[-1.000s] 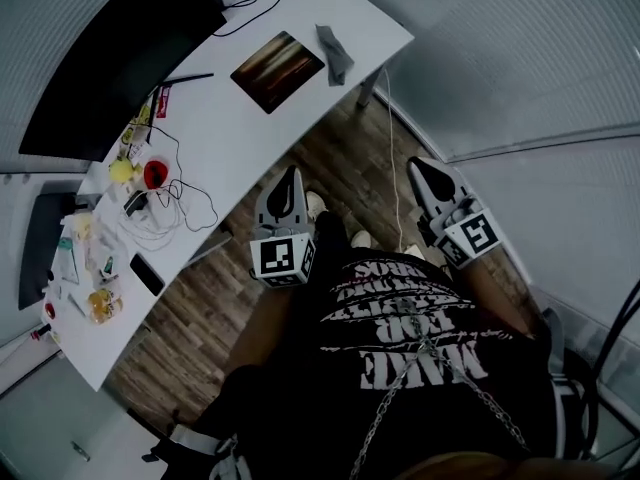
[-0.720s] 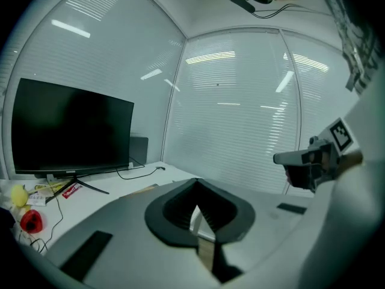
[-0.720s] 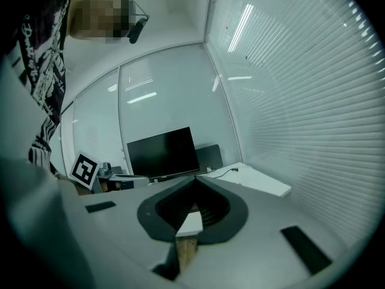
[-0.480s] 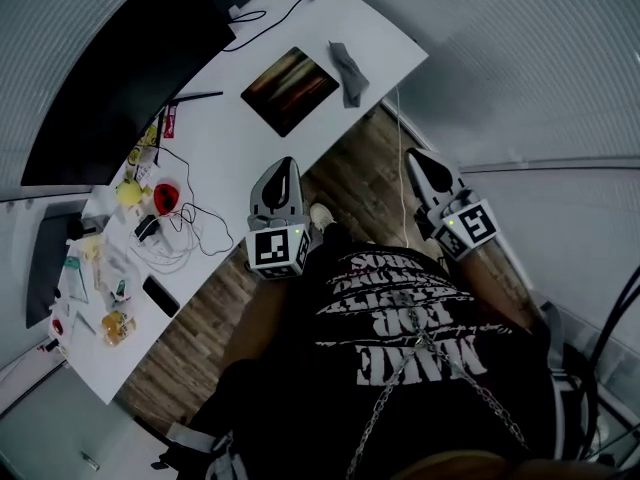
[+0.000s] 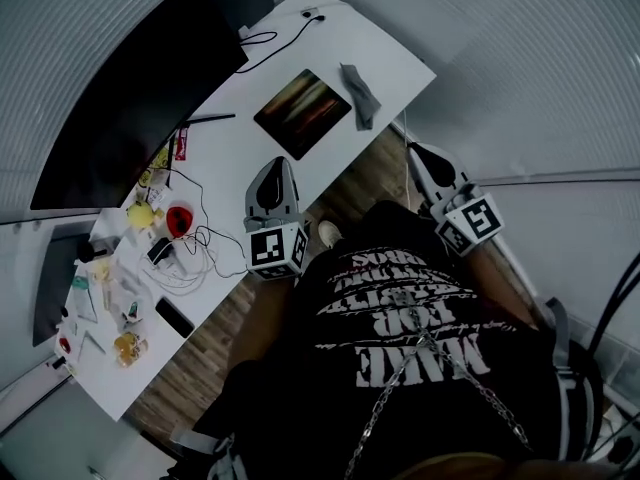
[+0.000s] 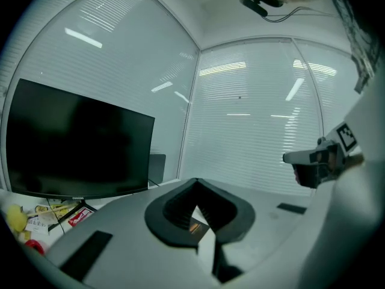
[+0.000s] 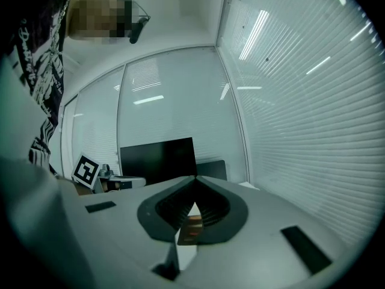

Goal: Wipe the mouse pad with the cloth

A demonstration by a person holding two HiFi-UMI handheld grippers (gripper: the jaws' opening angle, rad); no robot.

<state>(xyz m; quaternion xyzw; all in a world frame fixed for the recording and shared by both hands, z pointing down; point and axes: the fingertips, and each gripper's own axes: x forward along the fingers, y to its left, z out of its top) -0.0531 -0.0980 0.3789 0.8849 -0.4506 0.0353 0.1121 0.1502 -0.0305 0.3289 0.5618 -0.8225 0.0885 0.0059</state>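
1. The dark rectangular mouse pad with orange streaks (image 5: 302,112) lies flat toward the far end of the white desk (image 5: 230,163).
2. The crumpled grey cloth (image 5: 362,95) lies just to its right.
3. Nearer, the left gripper (image 5: 277,168) and the right gripper (image 5: 424,156) both have their jaws closed together, holding nothing.

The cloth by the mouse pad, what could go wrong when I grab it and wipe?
The cloth lies close to the desk edge, so a clumsy grab might nudge it off.
The mouse pad seems to lie loose, so wiping may slide it unless the other gripper steadies it.
The left gripper and right gripper are both shut. Reaching in like that would push the cloth, not grip it.
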